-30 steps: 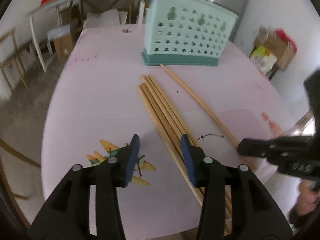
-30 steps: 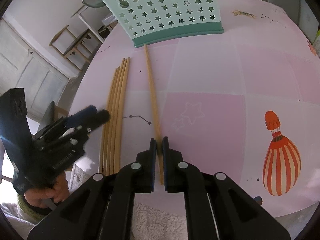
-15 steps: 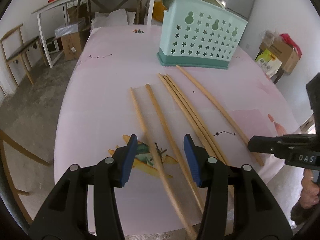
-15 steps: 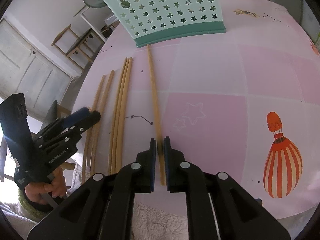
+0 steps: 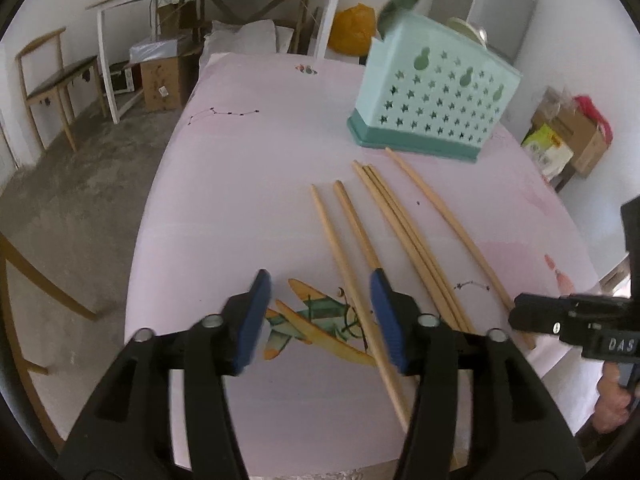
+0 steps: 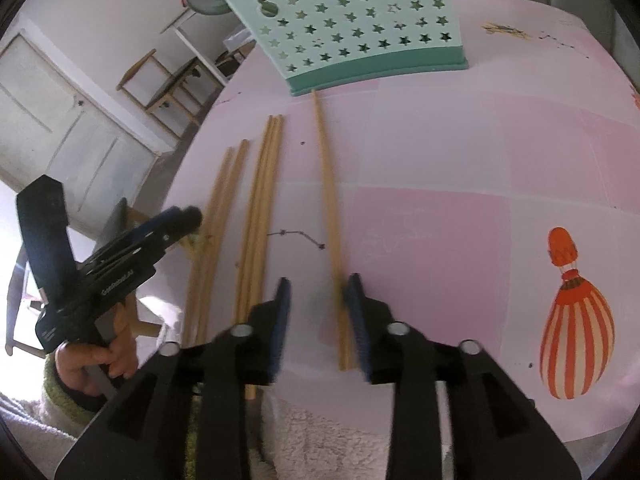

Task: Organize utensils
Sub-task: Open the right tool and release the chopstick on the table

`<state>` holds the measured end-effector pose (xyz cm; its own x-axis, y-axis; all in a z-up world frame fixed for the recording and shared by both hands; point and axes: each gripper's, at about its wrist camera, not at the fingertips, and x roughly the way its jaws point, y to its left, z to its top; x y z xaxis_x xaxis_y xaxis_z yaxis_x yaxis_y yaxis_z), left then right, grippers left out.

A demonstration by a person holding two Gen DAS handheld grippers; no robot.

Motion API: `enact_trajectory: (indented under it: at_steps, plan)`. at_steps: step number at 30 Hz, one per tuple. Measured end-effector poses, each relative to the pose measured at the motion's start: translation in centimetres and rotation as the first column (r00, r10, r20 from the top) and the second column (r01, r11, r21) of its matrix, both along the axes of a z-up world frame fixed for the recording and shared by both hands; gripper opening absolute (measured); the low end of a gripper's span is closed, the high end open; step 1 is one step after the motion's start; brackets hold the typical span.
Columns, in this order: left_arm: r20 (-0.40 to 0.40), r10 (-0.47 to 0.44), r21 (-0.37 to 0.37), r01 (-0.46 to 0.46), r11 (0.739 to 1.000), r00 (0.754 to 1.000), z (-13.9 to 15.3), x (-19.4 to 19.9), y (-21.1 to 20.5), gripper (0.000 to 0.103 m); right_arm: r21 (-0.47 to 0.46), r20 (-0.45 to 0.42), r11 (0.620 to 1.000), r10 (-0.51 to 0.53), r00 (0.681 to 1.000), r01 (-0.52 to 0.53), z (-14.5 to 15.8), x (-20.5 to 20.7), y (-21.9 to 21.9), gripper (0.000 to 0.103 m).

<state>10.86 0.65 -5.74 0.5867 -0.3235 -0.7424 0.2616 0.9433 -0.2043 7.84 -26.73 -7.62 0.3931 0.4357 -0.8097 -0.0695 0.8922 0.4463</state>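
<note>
Ahead of our black left gripper [image 5: 318,320] with blue pads [image 5: 388,322] lie tan wooden chopsticks [image 5: 394,216] on a pale pink tablecloth [image 5: 248,184] printed with a yellow-green plane [image 5: 316,326]. Beyond stands a mint plastic star-cutout basket [image 5: 436,100]. Right of our right gripper [image 6: 318,322], an orange-striped balloon print [image 6: 574,320].

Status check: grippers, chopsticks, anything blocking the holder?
Left gripper and right gripper: jaws opening, gripping nothing. Six chopsticks flat on table. Holder unobstructed.

Soft, even daylight fills both fisheye views with only faint shadows, the edges bowing into dark corners, white glare burning out the right view's lower left, and motion blur smearing the right claw [image 6: 316,312] and the left claw [image 5: 316,316].
</note>
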Motion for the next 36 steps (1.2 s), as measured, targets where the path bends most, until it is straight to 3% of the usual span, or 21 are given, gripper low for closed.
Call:
enact_trajectory:
  at_steps: [1, 4, 9, 15, 23, 36]
  plan:
    - [0.003, 0.007, -0.009, -0.007, 1.0, 1.0, 0.0, 0.0, 0.2, 0.072, 0.004, 0.002, 1.0, 0.002, 1.0, -0.002, 0.0, 0.0, 0.0, 0.039]
    - [-0.01, 0.013, -0.04, -0.013, 0.999, 1.0, -0.1, 0.2, 0.8, 0.084, 0.003, 0.014, 1.0, -0.004, 1.0, 0.004, 0.3, -0.1, -0.2, 0.042]
    - [-0.023, 0.001, -0.079, -0.003, 0.997, 1.0, -0.3, 0.3, 1.1, 0.094, -0.006, 0.066, 0.996, -0.084, 0.994, 0.085, 1.1, 0.0, -2.1, 0.059]
    - [-0.021, -0.016, -0.102, 0.014, 0.995, 1.0, -0.4, 0.1, 1.2, 0.095, -0.064, 0.064, 0.983, -0.167, 0.984, 0.171, 0.6, 0.2, -3.6, 0.075]
    - [-0.063, -0.022, -0.212, 0.009, 0.977, 0.998, -0.2, 0.4, 2.2, 0.095, -0.05, 0.067, 0.986, -0.156, 0.985, 0.159, 0.0, 0.1, -3.3, 0.097]
    - [-0.094, -0.022, -0.225, 0.0, 0.974, 0.995, -0.1, 0.5, 2.2, 0.095, -0.159, 0.096, 0.977, -0.127, 0.987, 0.141, -0.3, 0.2, -1.8, 0.097]
